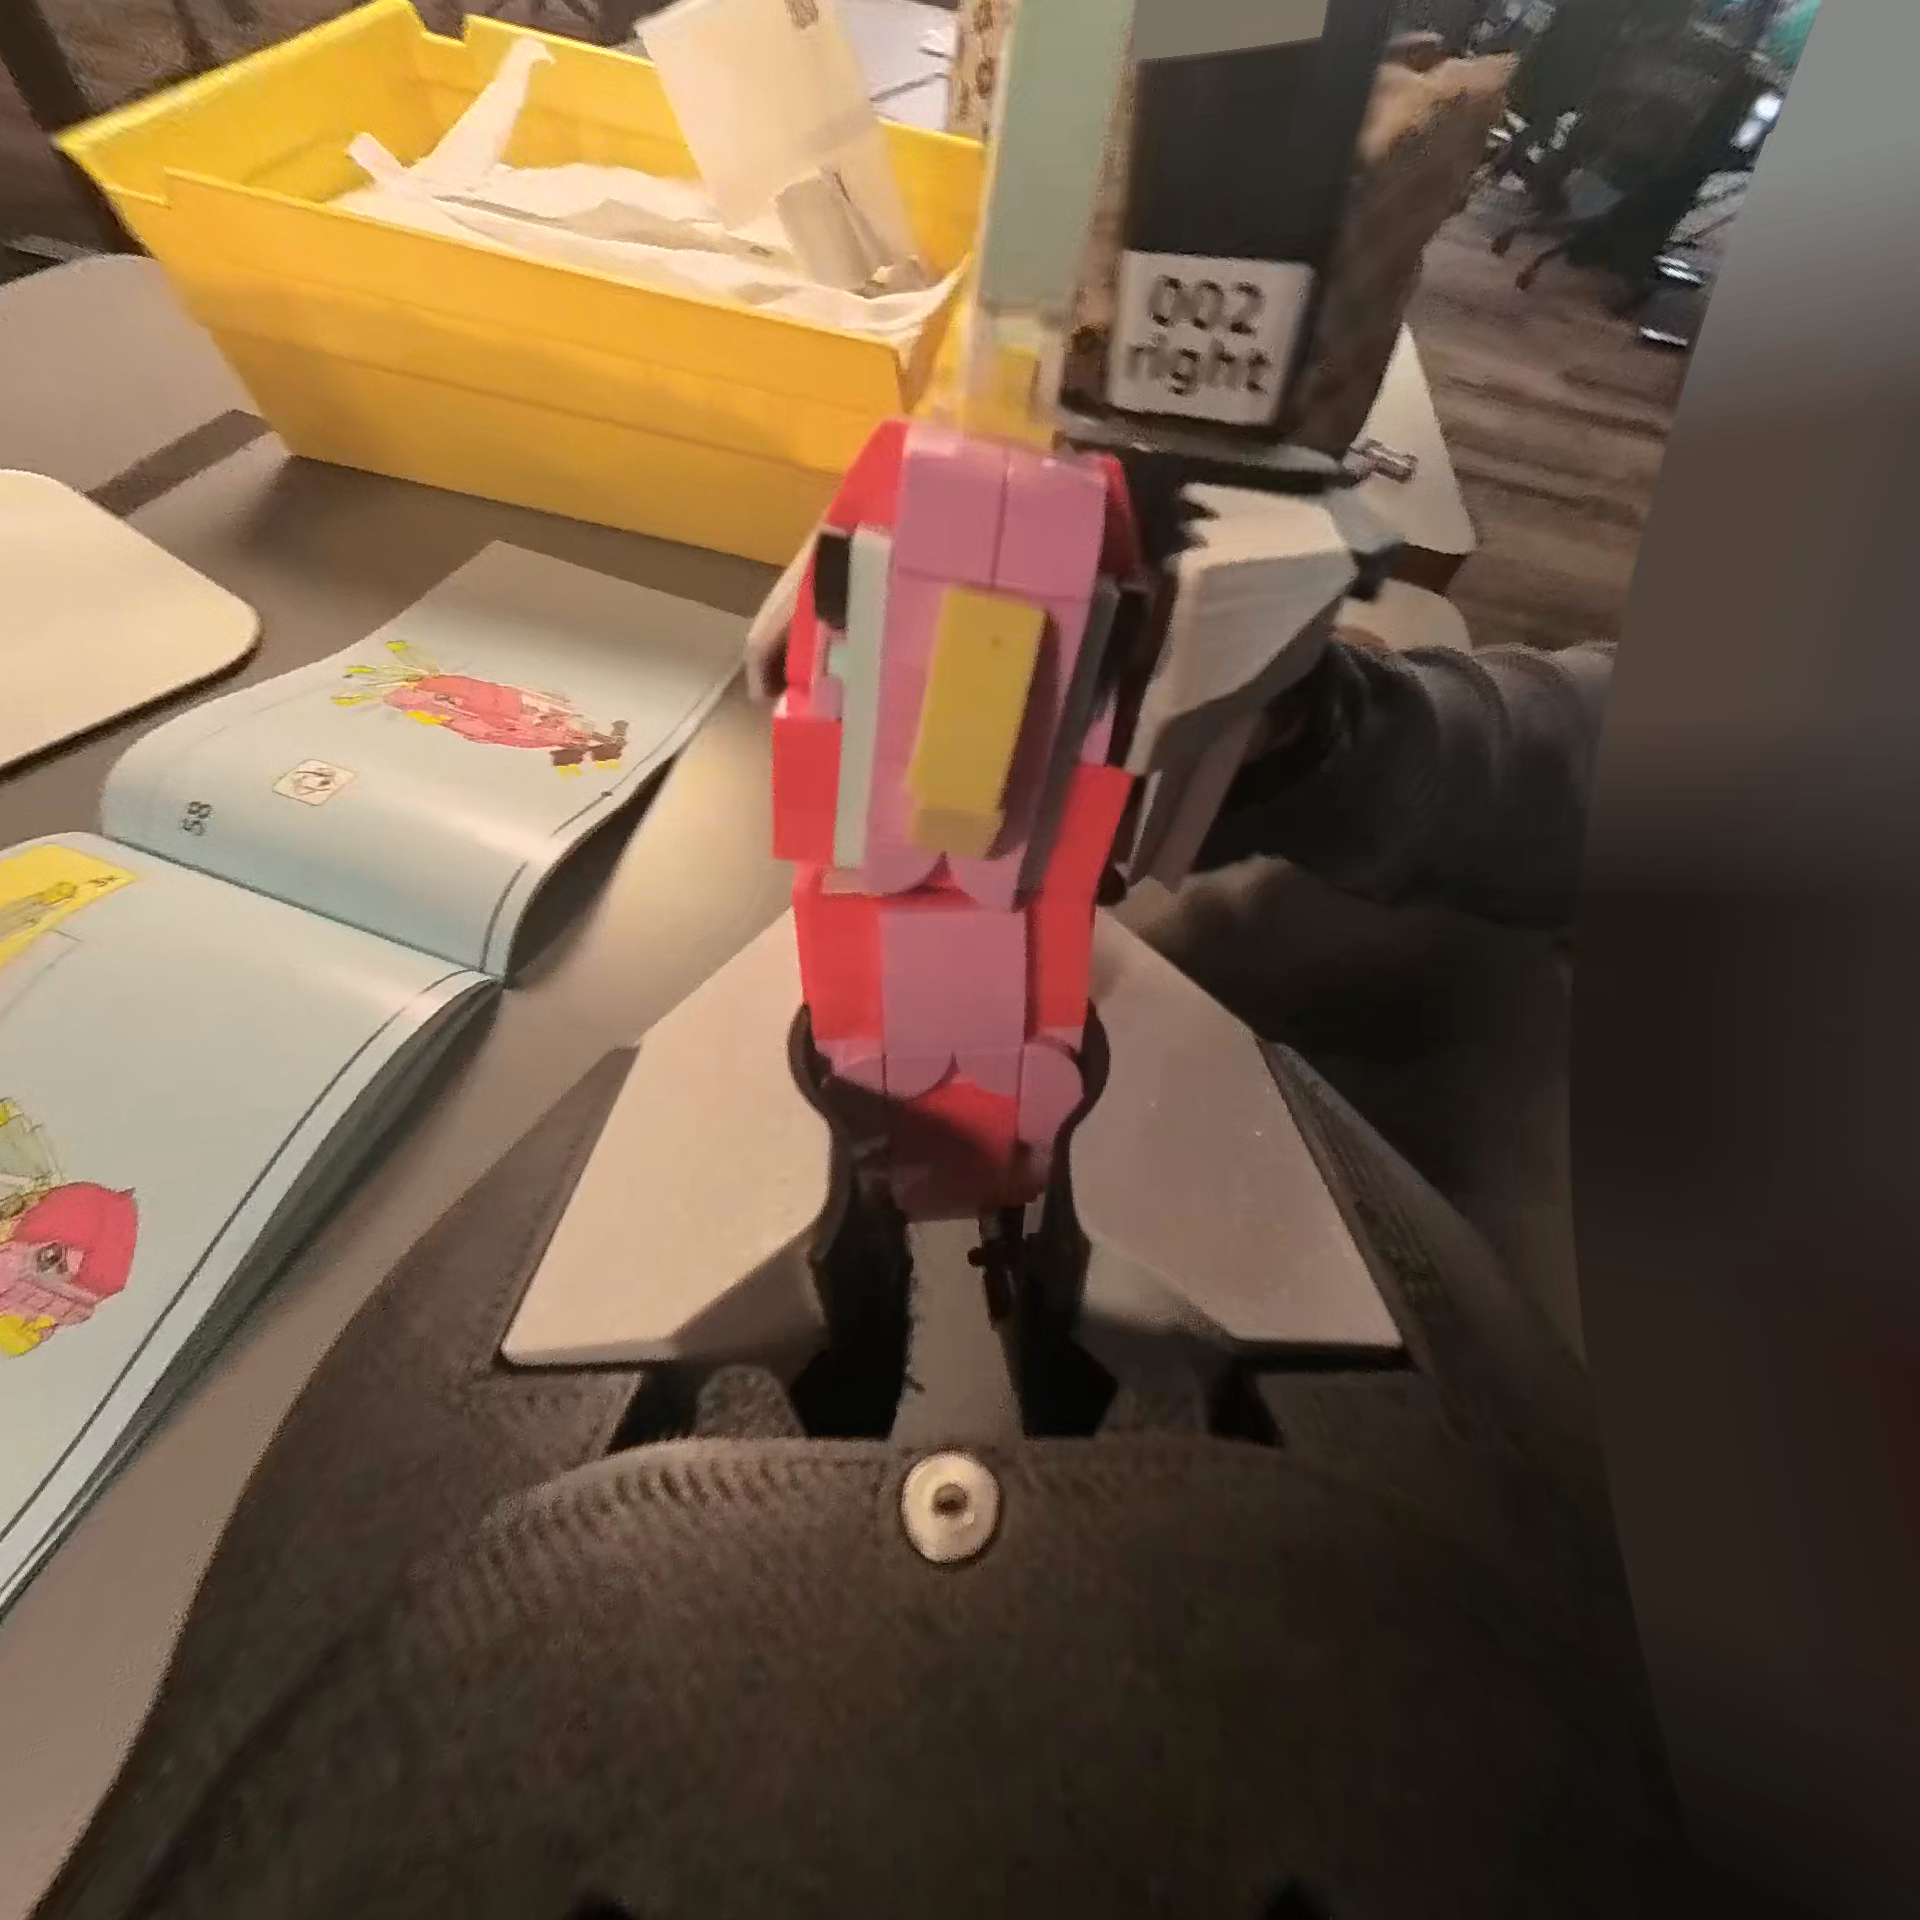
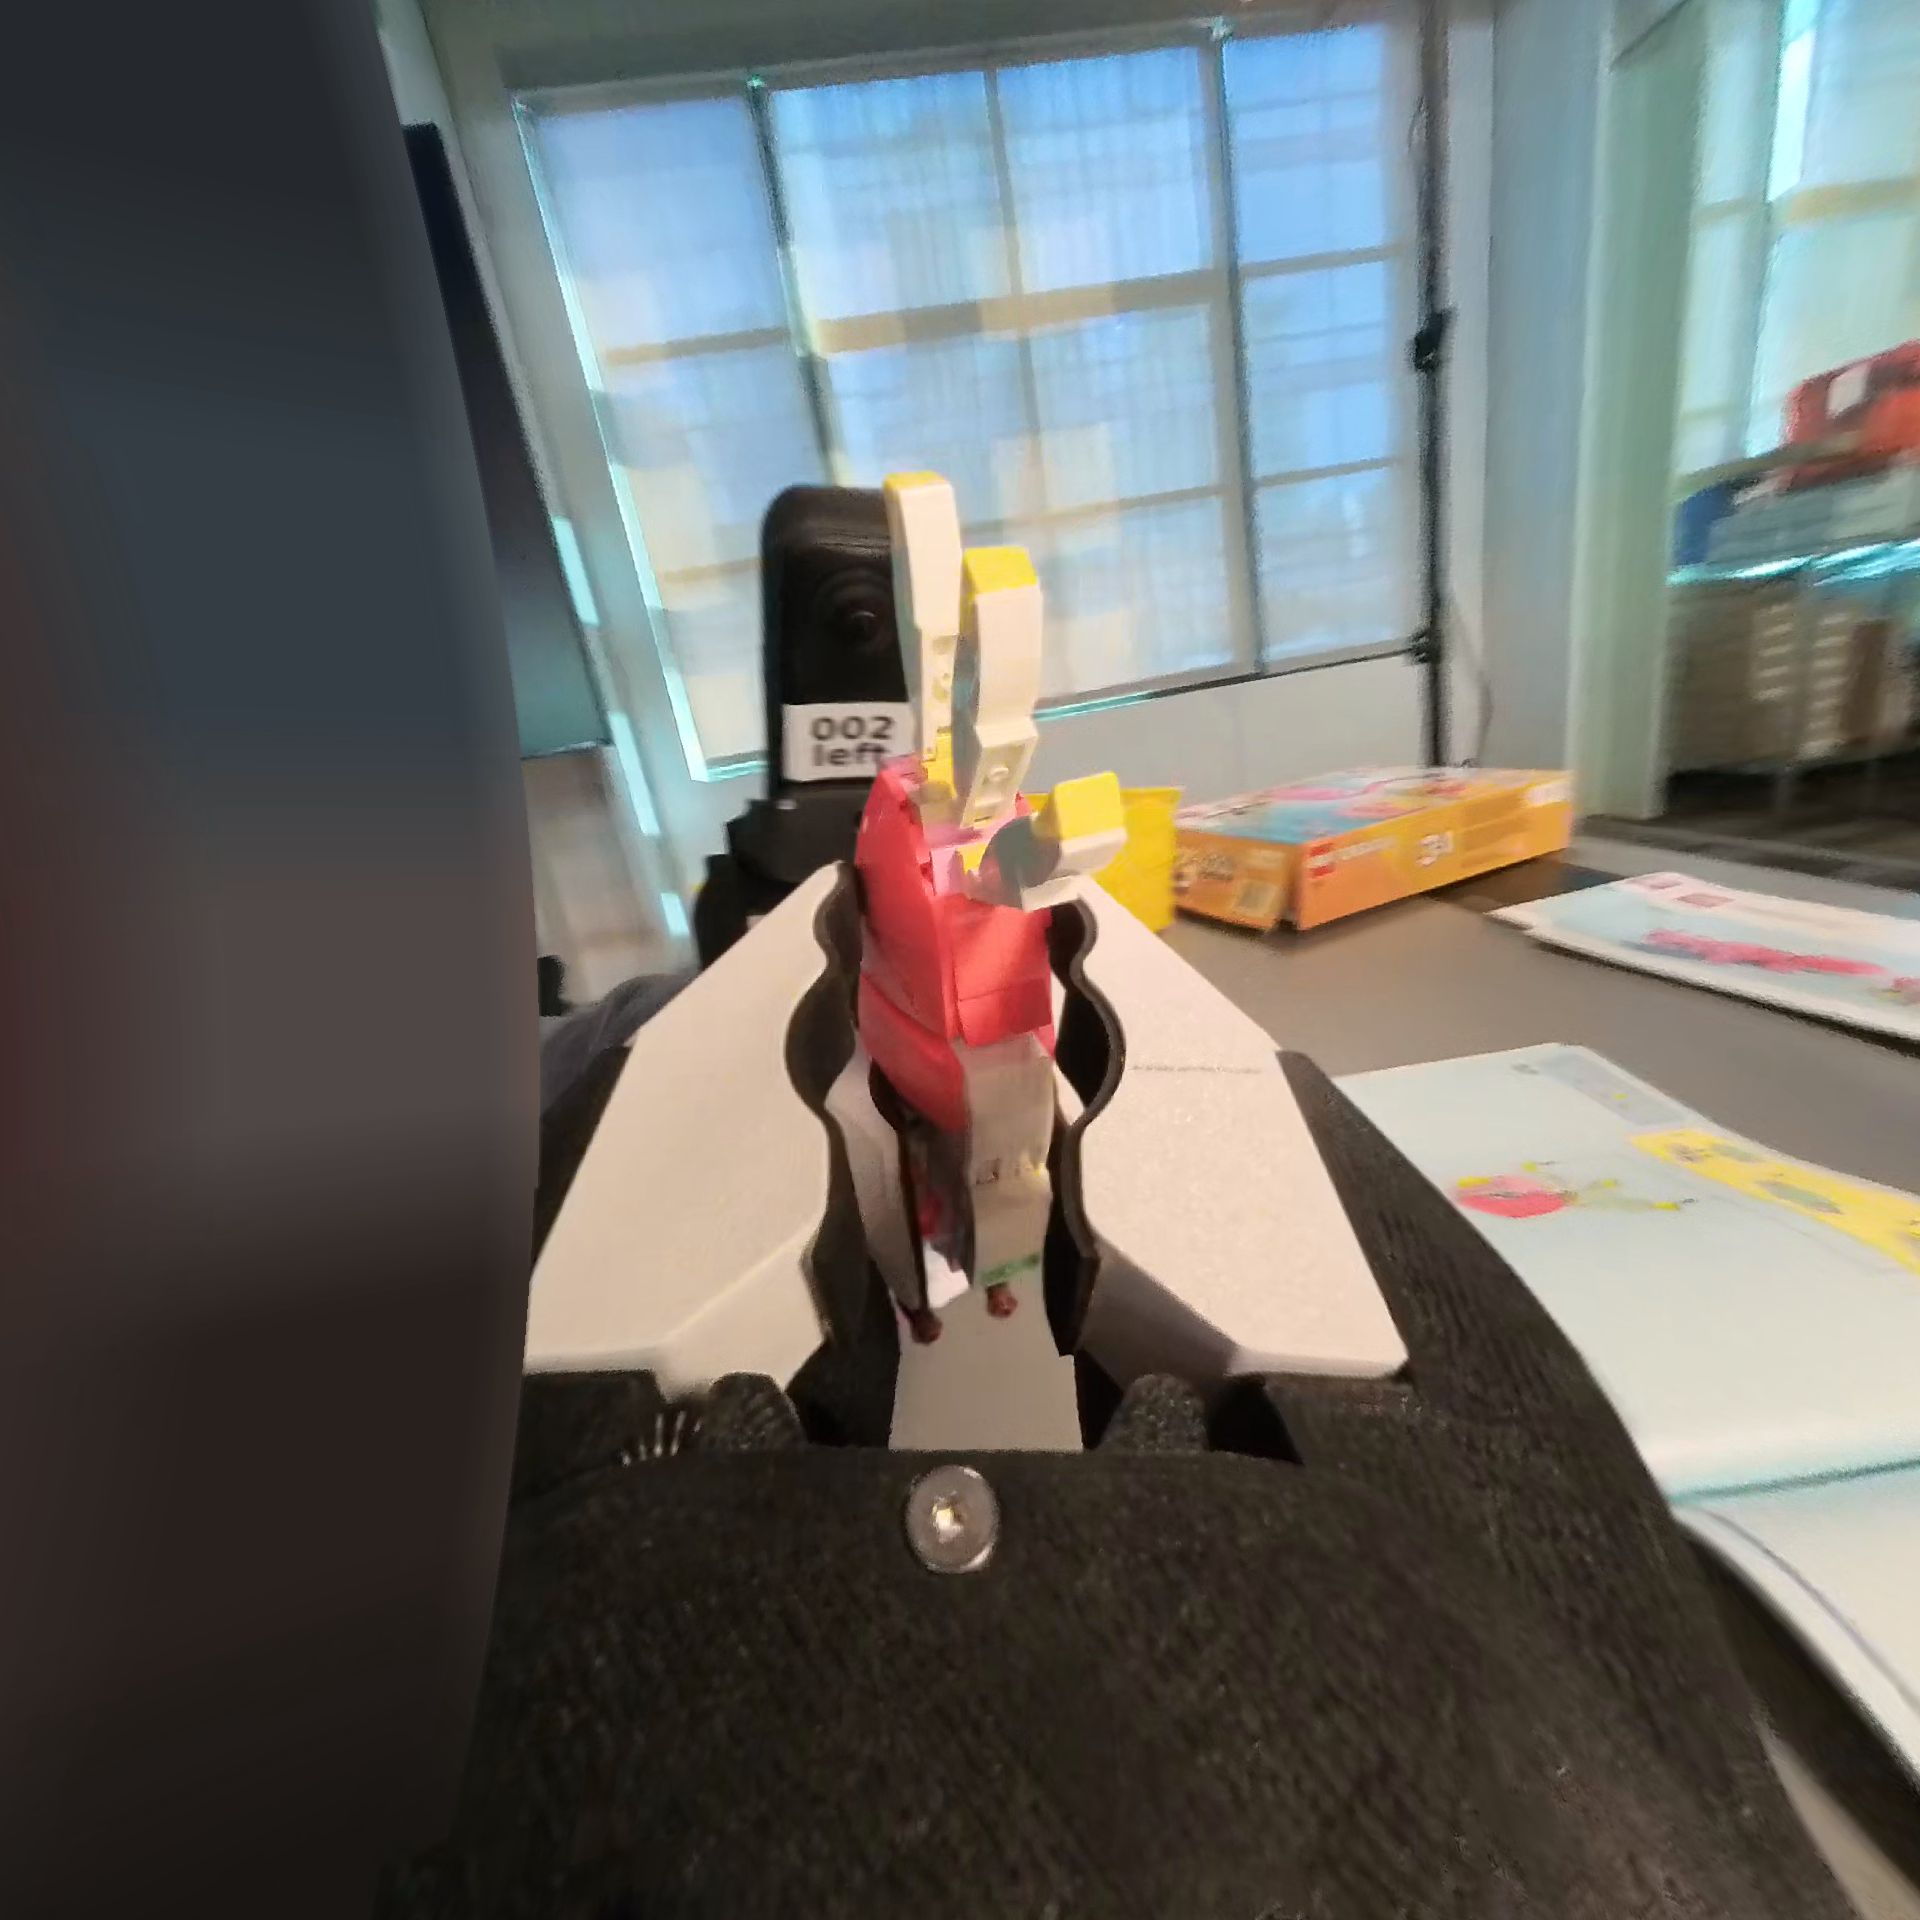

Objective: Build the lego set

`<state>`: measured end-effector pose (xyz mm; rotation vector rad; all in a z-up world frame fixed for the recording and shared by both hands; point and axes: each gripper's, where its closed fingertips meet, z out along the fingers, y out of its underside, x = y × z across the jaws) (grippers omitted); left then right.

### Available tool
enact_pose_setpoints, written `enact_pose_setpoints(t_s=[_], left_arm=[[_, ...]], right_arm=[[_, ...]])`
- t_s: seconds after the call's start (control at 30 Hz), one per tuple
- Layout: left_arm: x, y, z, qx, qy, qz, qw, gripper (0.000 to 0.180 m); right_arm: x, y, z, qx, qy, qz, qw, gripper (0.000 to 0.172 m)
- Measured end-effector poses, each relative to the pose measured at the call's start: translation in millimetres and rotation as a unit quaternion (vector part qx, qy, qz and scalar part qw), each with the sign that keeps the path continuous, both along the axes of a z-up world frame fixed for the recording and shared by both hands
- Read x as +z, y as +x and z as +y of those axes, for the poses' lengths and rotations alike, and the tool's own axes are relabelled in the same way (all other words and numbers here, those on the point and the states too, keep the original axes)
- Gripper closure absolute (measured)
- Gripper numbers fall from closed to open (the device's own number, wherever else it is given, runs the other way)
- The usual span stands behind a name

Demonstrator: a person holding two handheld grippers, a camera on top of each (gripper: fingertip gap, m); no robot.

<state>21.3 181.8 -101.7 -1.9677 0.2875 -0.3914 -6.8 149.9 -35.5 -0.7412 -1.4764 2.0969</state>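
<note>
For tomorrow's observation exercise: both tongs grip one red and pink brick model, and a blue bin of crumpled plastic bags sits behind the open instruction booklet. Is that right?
Not quite. The bin is yellow, not blue, as the left wrist view shows. The rest holds: both tongs, left and right, grip the red and pink brick model, and the bin sits behind the open instruction booklet.

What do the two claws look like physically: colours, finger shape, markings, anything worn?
Both match. The left claw and right claw have flat pale-grey wedge fingers with wavy black inner pads, on a black textured body with one silver screw. Each black camera housing carries a white label. A dark sleeve shows behind the right claw. No cables visible.
</note>
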Motion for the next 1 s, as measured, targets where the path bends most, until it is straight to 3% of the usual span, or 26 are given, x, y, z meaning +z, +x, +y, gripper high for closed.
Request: enact_pose_setpoints(t_s=[0.13, 0.33, 0.5, 0.73, 0.93, 1.0], left_arm=[[3, 15, -4, -0.051, 0.010, -0.035, 0.998, 0.151], [8, 5, 3, -0.003, 0.035, -0.023, 0.999, 0.152], [8, 17, -2, -0.048, 0.036, -0.030, 0.998, 0.152], [8, 1, 6, 0.011, 0.038, -0.065, 0.997, 0.152], [6, 13, -3, -0.048, 0.032, -0.065, 0.996, 0.152], [6, 14, -2, -0.046, 0.034, -0.060, 0.997, 0.152]], right_arm=[[1, 8, -2, 0.068, -0.034, -0.023, 0.997, 0.135], [5, 3, 0, 0.001, -0.010, 0.017, 1.000, 0.135], [5, 12, -3, 0.092, -0.063, -0.021, 0.994, 0.135], [3, -5, 3, -0.037, -0.022, 0.012, 0.999, 0.135], [0, 4, -2, 0.086, -0.080, -0.053, 0.992, 0.135], [1, 5, -2, 0.078, -0.072, -0.043, 0.993, 0.135]])
